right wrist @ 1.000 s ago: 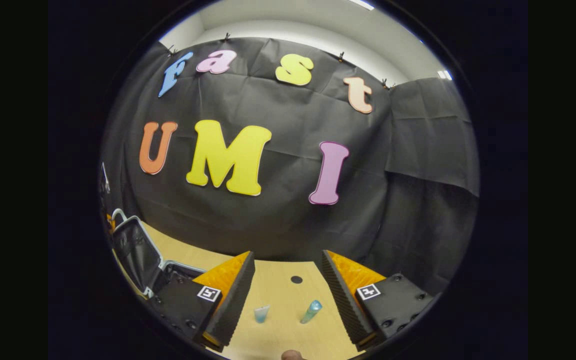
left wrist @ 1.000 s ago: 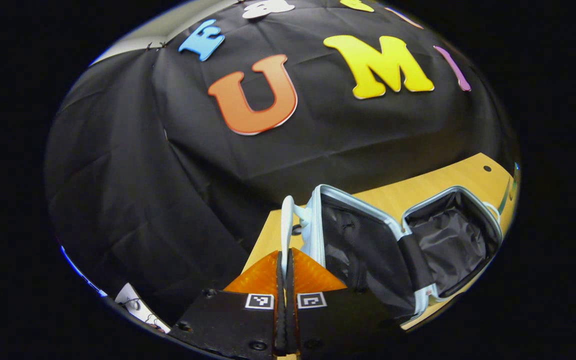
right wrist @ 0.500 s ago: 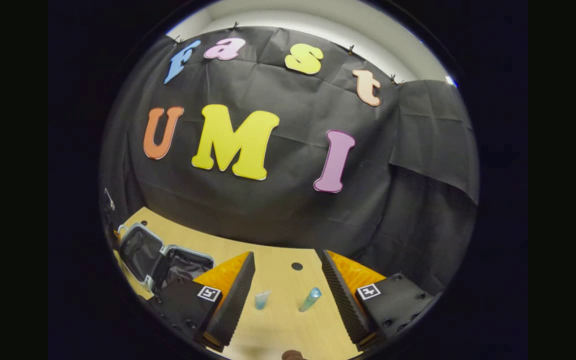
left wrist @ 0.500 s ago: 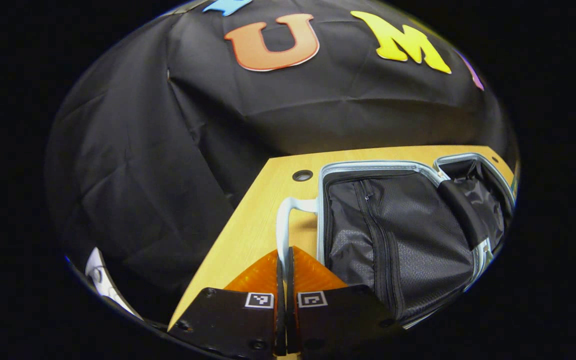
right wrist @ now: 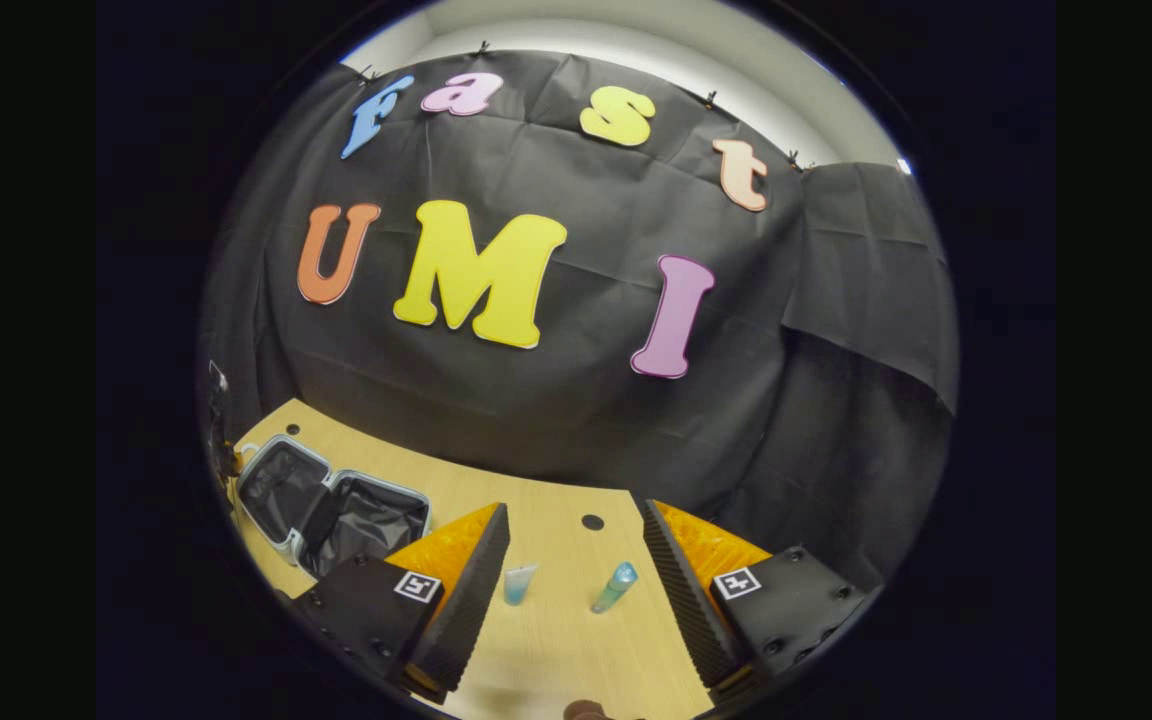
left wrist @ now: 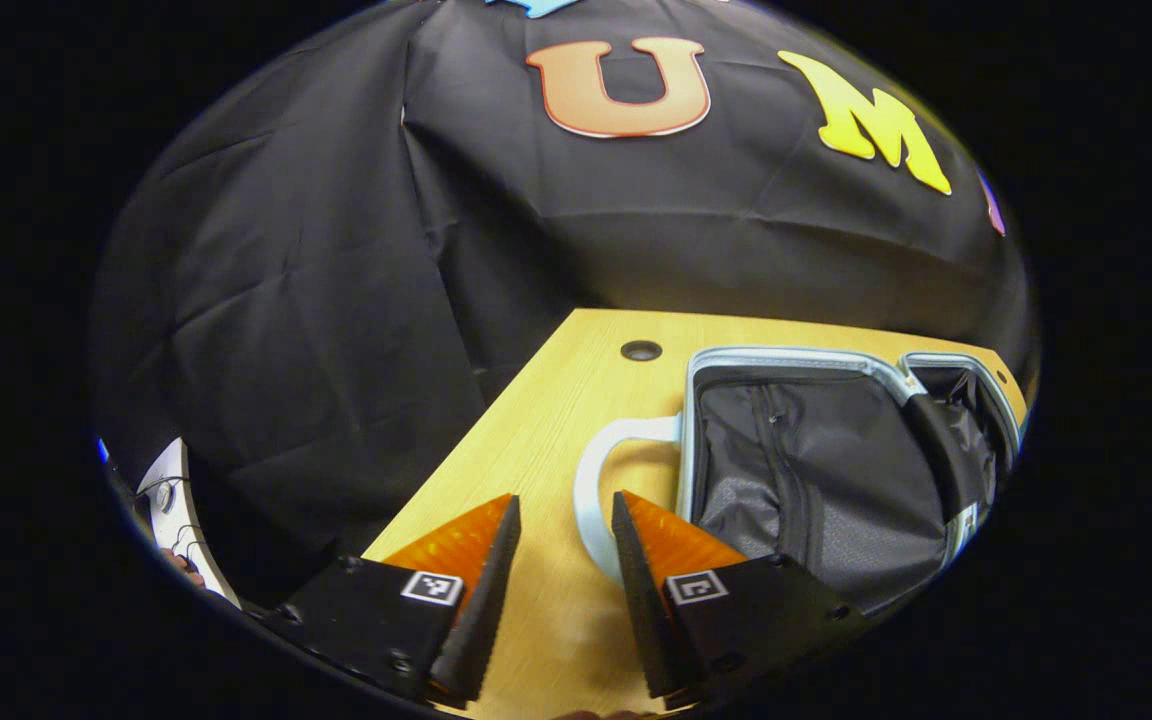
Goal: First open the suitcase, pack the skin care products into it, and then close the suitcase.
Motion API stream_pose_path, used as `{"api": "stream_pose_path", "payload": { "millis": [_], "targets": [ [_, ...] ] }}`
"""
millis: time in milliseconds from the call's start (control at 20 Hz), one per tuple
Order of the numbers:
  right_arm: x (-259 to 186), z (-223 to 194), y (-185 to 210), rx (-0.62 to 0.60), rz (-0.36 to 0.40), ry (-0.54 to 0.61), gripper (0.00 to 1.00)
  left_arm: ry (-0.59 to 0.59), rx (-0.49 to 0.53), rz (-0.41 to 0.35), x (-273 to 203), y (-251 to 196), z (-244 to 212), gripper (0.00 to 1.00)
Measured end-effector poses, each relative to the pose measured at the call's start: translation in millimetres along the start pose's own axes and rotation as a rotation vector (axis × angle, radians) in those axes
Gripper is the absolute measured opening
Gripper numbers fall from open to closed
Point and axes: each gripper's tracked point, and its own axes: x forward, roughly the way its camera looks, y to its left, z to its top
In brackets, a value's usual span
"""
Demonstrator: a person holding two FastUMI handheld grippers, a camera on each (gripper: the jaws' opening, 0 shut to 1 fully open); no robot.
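The small suitcase (left wrist: 816,470) lies open flat on the wooden table (left wrist: 536,440), its black lining facing up and its pale handle (left wrist: 591,490) looping out at the near side. My left gripper (left wrist: 566,590) is open, and the handle runs just past its right finger. In the right gripper view the open suitcase (right wrist: 331,505) sits at the far left. My right gripper (right wrist: 576,590) stands open above the table, with two skin care items ahead of it: a small blue tube (right wrist: 518,583) and a teal bottle (right wrist: 614,587) lying on the wood.
Black cloth walls close in behind the table. A round cable hole (left wrist: 641,350) sits near the suitcase, another (right wrist: 592,522) beyond the two products. The table's left edge (left wrist: 456,450) drops off beside my left gripper.
My left gripper, shut on the suitcase handle before, has let go and now stands open. The lid went down until the suitcase lay flat. The right gripper barely moved.
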Motion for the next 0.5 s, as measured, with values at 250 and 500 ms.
{"api": "stream_pose_path", "payload": {
  "millis": [250, 500],
  "targets": [
    [7, -19, -32, 0.035, 0.028, -0.003, 0.8, -0.119, 0.05, -0.005, -64, -44, 55, 0.92],
    [31, -38, -84, 0.026, 0.058, -0.02, 0.8, -0.157, 0.047, -0.047, -122, -137, 85, 0.99]
  ]
}}
